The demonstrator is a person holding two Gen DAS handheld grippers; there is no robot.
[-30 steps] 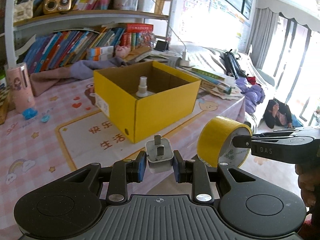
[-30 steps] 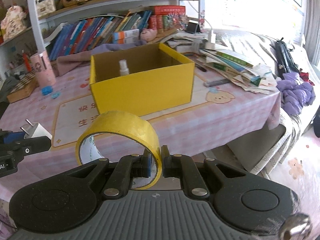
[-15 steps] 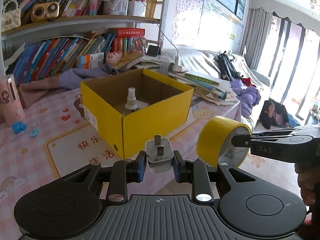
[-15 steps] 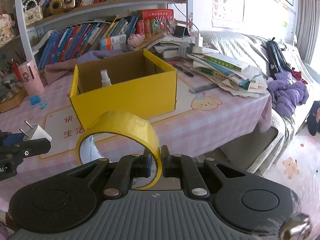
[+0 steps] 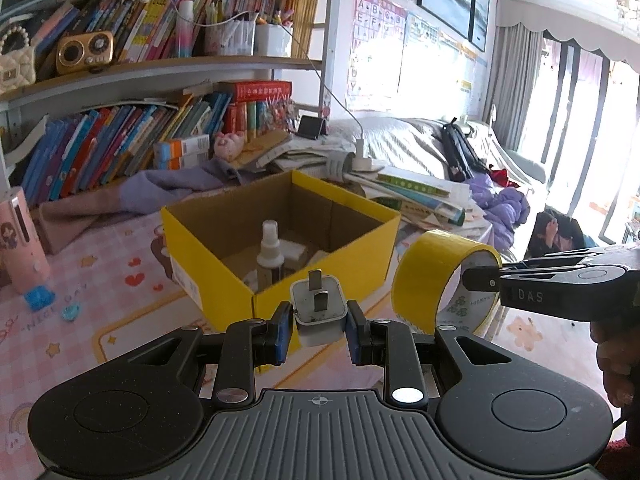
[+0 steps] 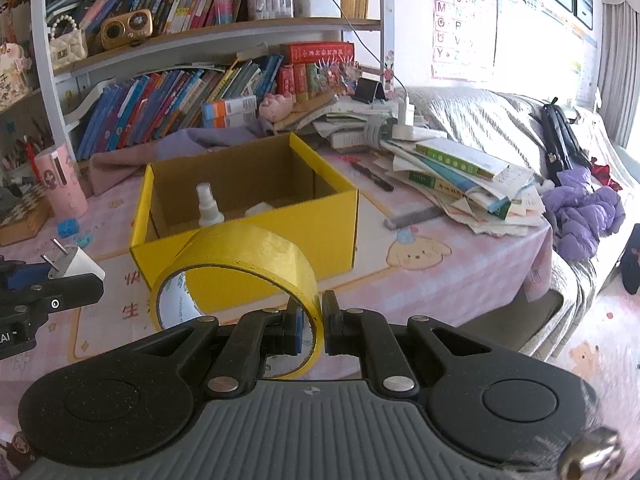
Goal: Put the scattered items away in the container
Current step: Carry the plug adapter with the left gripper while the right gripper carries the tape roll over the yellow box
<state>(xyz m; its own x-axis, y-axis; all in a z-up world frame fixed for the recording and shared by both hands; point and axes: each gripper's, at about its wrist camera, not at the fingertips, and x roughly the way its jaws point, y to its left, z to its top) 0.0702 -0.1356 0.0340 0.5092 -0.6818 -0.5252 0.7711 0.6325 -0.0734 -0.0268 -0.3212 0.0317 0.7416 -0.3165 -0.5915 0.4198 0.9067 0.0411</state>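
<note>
Both hand-held grippers moved closer to the box on my desk. Left hand-held gripper clamps the plug, right hand-held gripper pinches the tape. Bottle stands inside, beside something white, probably a packet.

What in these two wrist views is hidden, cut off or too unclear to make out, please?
- Left wrist view: the near floor of the yellow box is hidden by its front wall; the white items behind the spray bottle are unidentifiable.
- Right wrist view: the tape roll covers part of the box front; the left gripper is cut by the left edge.
- Both views: book titles are too small.
</note>
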